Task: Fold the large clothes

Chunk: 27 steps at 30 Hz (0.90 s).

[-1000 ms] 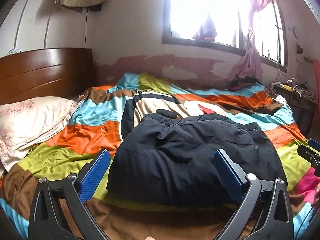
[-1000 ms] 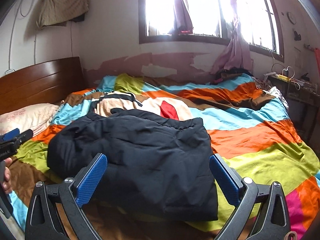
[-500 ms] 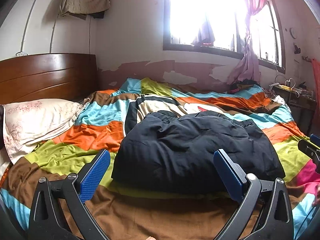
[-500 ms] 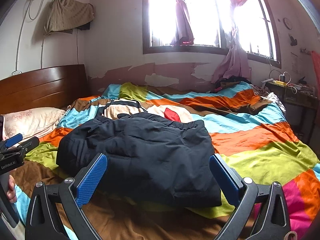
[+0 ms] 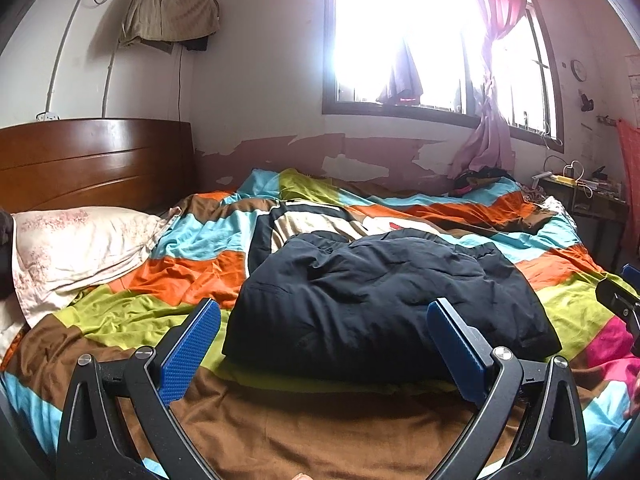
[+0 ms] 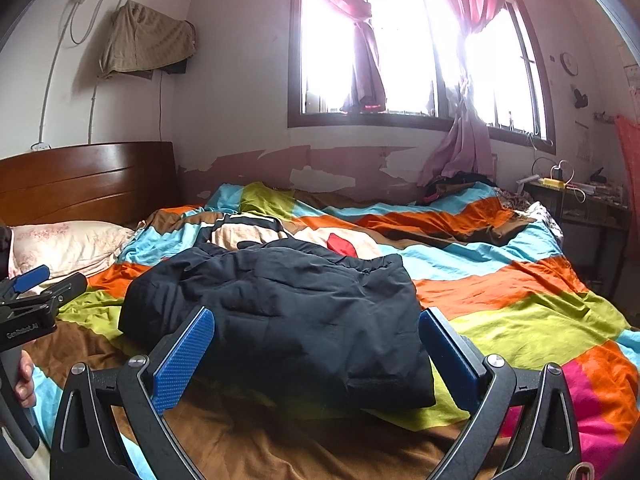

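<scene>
**Both claws wide, jacket down**

We see the dark jacket (image 5: 376,292) bundled mid-bed on the striped bedspread (image 5: 168,312). Our left claw (image 5: 324,350) gapes wide, gripping nothing, on the near side of it. Our right claw (image 6: 316,354) likewise spreads empty. Pillow (image 5: 76,244) lies far left.

The folded jacket (image 5: 384,292) lies on the bed (image 5: 280,420) (mid-quilt), pillow (image 5: 76,248) to its left, headboard (image 5: 92,160) behind the pillow.
</scene>
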Tool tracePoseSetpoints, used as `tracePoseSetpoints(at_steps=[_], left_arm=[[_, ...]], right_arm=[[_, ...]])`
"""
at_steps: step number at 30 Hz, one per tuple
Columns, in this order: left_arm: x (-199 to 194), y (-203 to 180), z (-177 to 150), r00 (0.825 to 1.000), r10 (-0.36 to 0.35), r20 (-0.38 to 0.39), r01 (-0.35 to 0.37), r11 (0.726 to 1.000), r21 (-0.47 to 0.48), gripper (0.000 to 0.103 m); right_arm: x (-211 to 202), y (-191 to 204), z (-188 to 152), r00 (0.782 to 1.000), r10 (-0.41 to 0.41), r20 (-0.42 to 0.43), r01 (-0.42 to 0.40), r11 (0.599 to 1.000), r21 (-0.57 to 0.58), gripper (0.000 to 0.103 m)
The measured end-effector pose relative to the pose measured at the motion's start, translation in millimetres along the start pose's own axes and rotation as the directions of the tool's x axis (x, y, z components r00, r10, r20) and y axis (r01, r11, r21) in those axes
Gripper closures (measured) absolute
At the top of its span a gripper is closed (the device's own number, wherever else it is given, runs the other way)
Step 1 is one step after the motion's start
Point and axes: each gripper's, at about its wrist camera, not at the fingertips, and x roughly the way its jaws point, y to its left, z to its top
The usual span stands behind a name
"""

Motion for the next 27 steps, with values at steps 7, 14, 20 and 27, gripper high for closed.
tracePoseSetpoints(at_steps=[7,14,20,27], left_arm=[[-19,0,-8,1.0,0.011,0.02,-0.011,1.0,0.002,0.002],[-33,3,-23,1.0,0.026,0.014,-0.026,1.0,-0.003,0.002],[-41,-1,-35,1.0,0.007,-0.007,-0.007,1.0,-0.012,0.002],[-48,-9,-51,1.0,-0.022,-0.002,0.022,1.0,0.01,0.002]], right_arm=[[-15,8,-9,1.0,0.0,0.01,0.001,1.0,-0.001,0.0],[-28,12,-23,1.0,0.002,-0.001,-0.002,1.0,0.005,0.0],[-37,17,-36,1.0,0.007,-0.013,-0.007,1.0,-0.004,0.0],[-48,21,-49,1.0,-0.001,-0.017,0.001,1.0,-0.004,0.0]])
